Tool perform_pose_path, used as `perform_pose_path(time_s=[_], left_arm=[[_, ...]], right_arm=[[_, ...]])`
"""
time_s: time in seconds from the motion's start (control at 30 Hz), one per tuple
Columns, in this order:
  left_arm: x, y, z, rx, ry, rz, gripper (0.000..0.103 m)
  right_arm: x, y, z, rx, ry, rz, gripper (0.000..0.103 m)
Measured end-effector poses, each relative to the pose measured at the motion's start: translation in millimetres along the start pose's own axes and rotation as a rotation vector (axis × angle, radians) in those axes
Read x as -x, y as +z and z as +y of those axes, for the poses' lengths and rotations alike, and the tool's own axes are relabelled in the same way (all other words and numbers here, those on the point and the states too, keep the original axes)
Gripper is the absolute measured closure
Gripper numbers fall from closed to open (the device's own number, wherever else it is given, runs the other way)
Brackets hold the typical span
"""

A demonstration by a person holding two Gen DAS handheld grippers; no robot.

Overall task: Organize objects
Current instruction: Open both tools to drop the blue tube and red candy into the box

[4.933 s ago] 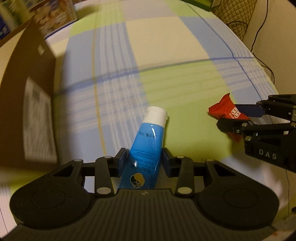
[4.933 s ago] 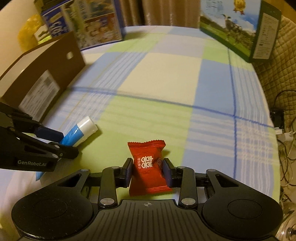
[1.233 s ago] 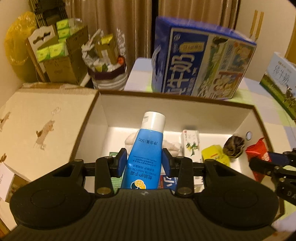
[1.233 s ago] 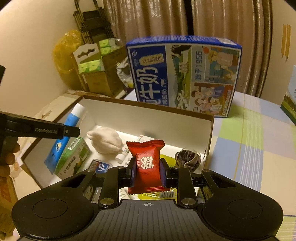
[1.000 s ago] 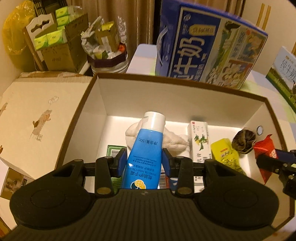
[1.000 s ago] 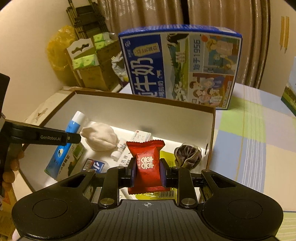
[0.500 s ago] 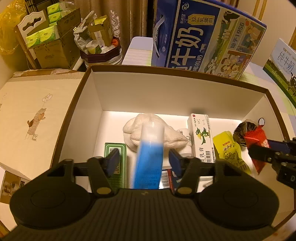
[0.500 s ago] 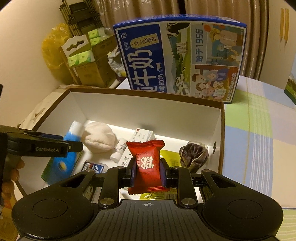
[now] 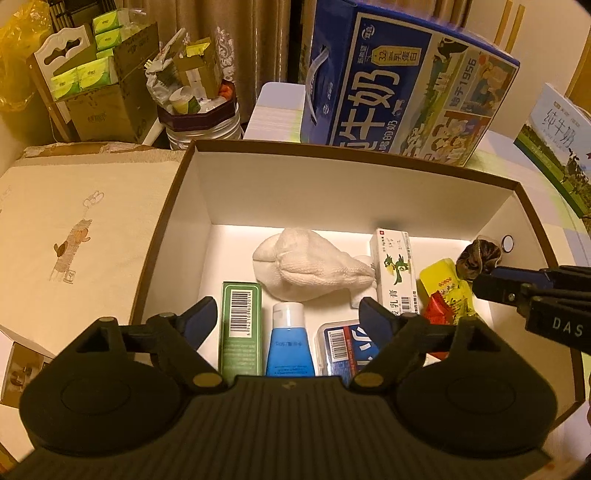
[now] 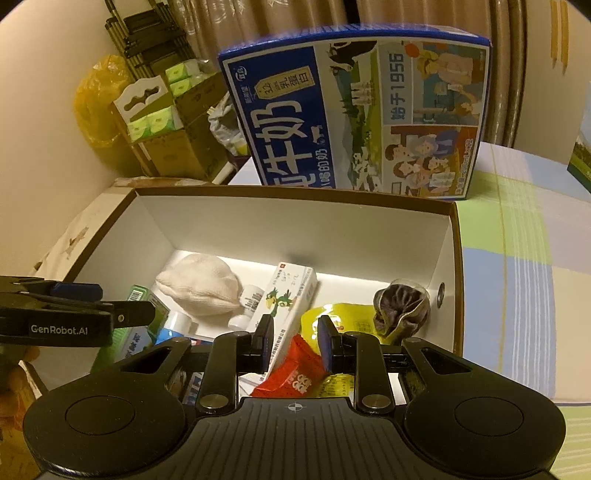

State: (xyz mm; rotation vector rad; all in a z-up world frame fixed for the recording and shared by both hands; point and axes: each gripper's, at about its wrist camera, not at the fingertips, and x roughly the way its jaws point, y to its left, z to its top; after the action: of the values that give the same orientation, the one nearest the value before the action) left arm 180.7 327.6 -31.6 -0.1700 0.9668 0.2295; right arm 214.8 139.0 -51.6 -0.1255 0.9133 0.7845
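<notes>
Though released, tube [image 9: 290,345] beneath left gripper [image 9: 287,319]

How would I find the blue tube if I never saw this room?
Look inside the open brown box with white walls. Near its front, the blue tube lies between a green carton and a small blue box. It alone has a round white cap.

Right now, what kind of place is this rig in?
Probably a lived-in home room, not a lab: curtains behind, a checked tablecloth, a milk carton case, and tissue packs stacked in cardboard.
</notes>
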Motion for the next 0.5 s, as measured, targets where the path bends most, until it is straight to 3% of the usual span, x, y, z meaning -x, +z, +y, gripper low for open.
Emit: perform_pose_path(time_s=[0.3, 0.5], left_arm=[[21, -3, -5, -0.024, 0.01, -0.039, 0.015], [46, -13, -11, -0.019, 0.015, -0.075, 0.009]], right_arm=[[26, -14, 8, 0.009, 0.008, 0.002, 0.075], [55, -34, 7, -0.008, 0.024, -0.001, 0.056]])
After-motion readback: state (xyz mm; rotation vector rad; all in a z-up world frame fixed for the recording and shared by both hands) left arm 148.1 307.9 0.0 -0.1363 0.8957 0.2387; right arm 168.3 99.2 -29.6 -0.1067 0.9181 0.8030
